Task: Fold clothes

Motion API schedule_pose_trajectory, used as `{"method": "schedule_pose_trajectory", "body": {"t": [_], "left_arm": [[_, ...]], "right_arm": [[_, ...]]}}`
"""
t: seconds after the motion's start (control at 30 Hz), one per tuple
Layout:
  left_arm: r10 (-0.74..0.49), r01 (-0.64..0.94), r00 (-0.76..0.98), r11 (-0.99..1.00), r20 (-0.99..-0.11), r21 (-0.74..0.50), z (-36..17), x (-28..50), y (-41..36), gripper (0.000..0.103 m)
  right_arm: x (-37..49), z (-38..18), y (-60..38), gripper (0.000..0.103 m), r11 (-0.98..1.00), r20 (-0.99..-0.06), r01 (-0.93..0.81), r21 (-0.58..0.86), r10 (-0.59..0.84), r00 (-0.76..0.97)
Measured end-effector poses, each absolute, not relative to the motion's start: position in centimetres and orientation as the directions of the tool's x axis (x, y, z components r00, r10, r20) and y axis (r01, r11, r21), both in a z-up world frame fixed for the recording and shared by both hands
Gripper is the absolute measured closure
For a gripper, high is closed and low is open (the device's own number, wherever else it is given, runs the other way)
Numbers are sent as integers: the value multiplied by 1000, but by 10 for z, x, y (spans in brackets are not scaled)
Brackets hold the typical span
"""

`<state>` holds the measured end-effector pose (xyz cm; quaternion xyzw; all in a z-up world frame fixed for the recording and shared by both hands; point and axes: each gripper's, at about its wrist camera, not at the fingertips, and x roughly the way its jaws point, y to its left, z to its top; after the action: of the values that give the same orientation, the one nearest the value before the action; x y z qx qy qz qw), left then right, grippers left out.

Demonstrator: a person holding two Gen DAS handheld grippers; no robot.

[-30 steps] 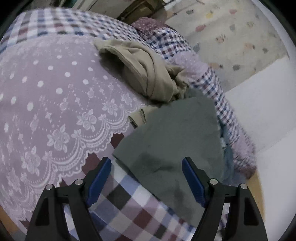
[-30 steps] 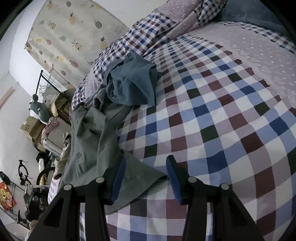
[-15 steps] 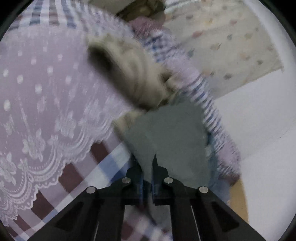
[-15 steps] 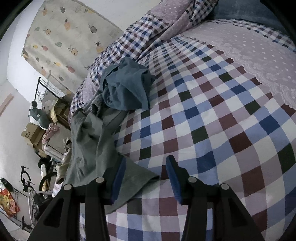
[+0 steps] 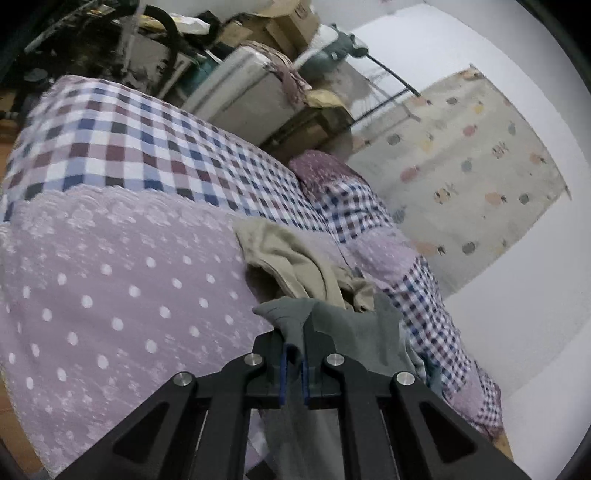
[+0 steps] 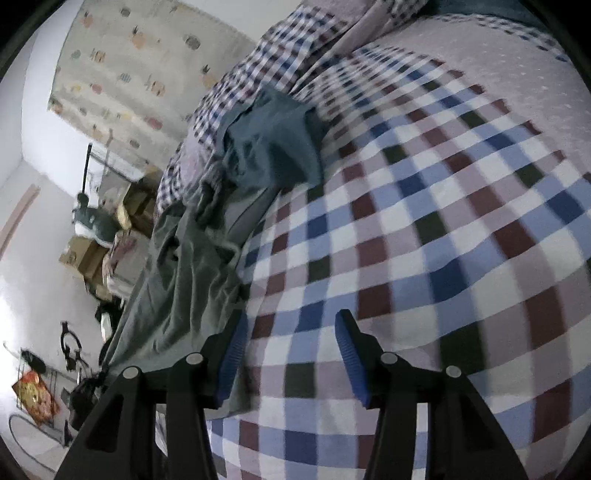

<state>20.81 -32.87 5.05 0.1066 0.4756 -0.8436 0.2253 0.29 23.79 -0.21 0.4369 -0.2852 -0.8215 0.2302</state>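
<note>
While left gripper (image 5: 292,363) clamps grey-green garment (image 5: 354,332), right gripper (image 6: 291,354) agape

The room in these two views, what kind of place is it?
Most likely a home bedroom also used for storage: a bed under a checked bedspread, loose clothes such as a grey-green garment, and cardboard boxes stacked against the wall.
</note>
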Motion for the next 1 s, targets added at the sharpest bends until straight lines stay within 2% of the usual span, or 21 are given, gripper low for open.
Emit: {"method": "schedule_pose_trajectory", "body": {"t": [0.3, 0.5, 0.57, 0.6, 0.63, 0.67, 0.87, 1.0], "left_arm": [[-268, 497, -868, -451, -419, -741, 45, 203, -330, 100], [-231, 501, -864, -485, -447, -717, 40, 192, -328, 99], [-220, 505, -860, -501, -461, -703, 39, 189, -326, 99], [-214, 504, -860, -504, -464, -701, 38, 188, -326, 99], [-208, 502, -860, -506, -466, -701, 37, 188, -325, 99], [-198, 496, -863, -509, -465, -703, 37, 188, -324, 99], [-111, 419, -892, -566, -438, -710, 43, 188, -306, 99], [-46, 338, -910, -659, -413, -672, 57, 191, -274, 99]], "right_arm": [[18, 3, 164, 49, -765, -639, 353, 539, -644, -420], [36, 0, 118, 51, -789, -691, 492, 369, -587, -422], [43, -1, 102, 57, -802, -713, 523, 287, -544, -443], [45, -2, 97, 70, -812, -724, 531, 242, -516, -459], [48, -3, 91, 93, -820, -733, 538, 197, -487, -475], [48, -3, 90, 100, -824, -736, 535, 185, -477, -481], [54, 15, 113, 102, -869, -712, 475, 142, -423, -561], [73, 33, 143, 102, -904, -678, 410, 122, -377, -631]]}}
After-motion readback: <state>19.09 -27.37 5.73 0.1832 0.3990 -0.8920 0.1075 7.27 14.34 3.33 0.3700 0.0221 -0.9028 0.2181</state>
